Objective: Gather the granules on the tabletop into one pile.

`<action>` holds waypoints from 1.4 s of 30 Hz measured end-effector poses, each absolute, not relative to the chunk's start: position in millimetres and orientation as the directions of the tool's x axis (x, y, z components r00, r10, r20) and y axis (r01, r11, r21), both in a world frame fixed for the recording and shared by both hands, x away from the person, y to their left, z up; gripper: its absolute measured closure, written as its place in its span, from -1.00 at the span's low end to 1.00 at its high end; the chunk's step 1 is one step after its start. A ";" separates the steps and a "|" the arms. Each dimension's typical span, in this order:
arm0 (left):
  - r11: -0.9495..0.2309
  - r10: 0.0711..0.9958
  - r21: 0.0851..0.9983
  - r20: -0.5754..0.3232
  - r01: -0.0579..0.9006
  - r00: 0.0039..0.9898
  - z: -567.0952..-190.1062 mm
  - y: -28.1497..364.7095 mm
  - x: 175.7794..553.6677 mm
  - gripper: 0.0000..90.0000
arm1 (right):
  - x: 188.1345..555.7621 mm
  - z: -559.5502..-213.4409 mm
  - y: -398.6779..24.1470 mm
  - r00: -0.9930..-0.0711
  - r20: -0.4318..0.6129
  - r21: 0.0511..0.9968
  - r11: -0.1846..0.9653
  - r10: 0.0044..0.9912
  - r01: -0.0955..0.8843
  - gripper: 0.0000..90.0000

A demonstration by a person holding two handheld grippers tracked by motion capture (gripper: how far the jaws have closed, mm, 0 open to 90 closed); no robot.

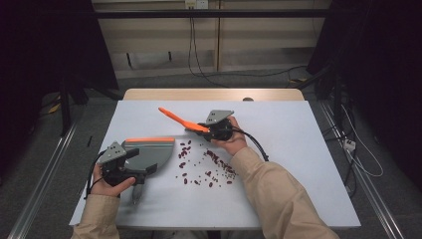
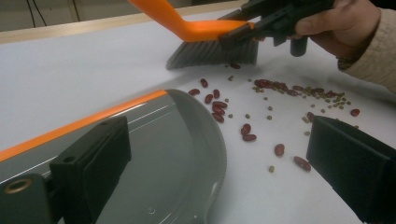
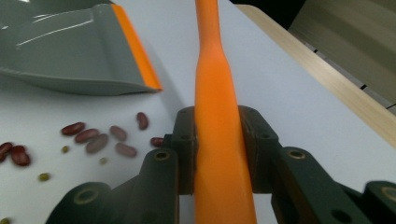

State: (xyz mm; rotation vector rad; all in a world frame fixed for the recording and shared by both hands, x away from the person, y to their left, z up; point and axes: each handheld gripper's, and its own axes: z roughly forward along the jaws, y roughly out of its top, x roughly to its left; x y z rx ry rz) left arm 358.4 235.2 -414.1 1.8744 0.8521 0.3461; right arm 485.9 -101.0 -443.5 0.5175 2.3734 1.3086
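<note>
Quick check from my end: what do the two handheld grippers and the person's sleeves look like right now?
Both the left gripper and the right gripper are black, blocky two-jaw tools, each topped by a grey three-cornered plate with small holes. A black cable loops from the right one. Both forearms wear long beige sleeves.

My right hand-held gripper (image 1: pixel 208 128) sits near the far middle of the table (image 1: pixel 298 164), its jaws clamped tight on something slim and pointing away toward the far left corner. My right hand (image 1: pixel 230 141) wraps its body, forearm reaching in from the near edge. My left hand-held gripper (image 1: pixel 130 160) sits by the table's near left corner, jaws standing wide apart, with my left hand (image 1: pixel 107 183) gripping it from behind.
</note>
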 end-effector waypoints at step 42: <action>-0.246 0.699 0.883 -0.124 0.400 0.704 -411.1 243.2 352.0 -0.86 | 410.6 -432.9 -116.3 -0.933 -0.081 0.864 0.491 0.351 0.110 0.58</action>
